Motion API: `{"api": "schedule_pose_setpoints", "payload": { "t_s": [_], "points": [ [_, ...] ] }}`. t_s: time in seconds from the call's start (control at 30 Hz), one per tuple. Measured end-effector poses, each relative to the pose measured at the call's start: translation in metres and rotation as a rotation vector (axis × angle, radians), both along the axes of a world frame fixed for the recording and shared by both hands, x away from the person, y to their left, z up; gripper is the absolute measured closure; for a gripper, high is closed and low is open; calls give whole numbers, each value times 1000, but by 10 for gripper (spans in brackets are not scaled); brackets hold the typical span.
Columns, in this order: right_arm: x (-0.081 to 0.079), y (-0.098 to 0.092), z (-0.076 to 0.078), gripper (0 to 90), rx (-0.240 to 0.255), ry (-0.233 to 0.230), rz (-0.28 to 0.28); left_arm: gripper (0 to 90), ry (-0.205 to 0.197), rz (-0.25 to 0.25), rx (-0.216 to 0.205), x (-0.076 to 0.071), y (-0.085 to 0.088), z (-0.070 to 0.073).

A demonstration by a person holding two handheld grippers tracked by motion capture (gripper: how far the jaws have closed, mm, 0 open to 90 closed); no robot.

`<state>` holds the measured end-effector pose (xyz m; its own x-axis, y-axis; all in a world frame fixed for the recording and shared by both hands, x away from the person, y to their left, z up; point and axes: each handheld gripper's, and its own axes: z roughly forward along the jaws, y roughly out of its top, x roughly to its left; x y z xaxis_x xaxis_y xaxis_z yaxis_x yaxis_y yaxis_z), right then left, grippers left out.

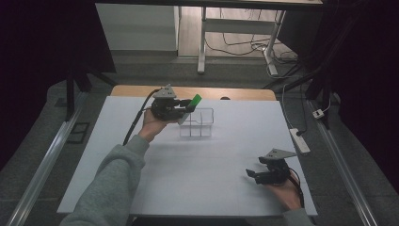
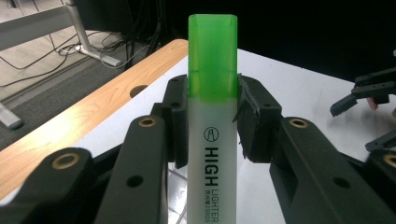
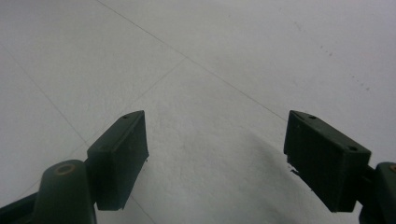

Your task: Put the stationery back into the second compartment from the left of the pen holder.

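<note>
My left gripper (image 1: 187, 107) is shut on a highlighter (image 2: 212, 140) with a white barrel and a green cap (image 1: 195, 100). In the left gripper view both pads press the barrel just below the cap, which sticks out past the fingertips. The pen hangs over the near left corner of a clear plastic divided organiser (image 1: 203, 123) at the back middle of the white table. My right gripper (image 1: 253, 173) rests low near the table's front right, jaws wide apart with nothing between them; its own view shows bare white tabletop (image 3: 210, 93) past the pads.
The white board (image 1: 197, 160) covers a wooden table whose back edge (image 1: 235, 93) shows beyond it. A power strip (image 1: 299, 140) lies off the right edge. Desk legs and cables stand on the floor behind.
</note>
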<state>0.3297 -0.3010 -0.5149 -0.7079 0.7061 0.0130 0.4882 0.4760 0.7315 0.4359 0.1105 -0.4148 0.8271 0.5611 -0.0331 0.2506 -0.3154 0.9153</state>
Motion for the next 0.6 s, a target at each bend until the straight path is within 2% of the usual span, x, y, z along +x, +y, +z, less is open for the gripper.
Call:
{"api": "schedule_pose_setpoints", "payload": {
  "t_s": [0.43, 0.6],
  "points": [
    [0, -1, 0, 216, 3, -3, -2, 663, -11, -7, -15, 15, -18, -1],
    [0, -1, 0, 216, 6, -3, -3, 663, -15, 3, -36, 23, -23, 0]
  ]
}}
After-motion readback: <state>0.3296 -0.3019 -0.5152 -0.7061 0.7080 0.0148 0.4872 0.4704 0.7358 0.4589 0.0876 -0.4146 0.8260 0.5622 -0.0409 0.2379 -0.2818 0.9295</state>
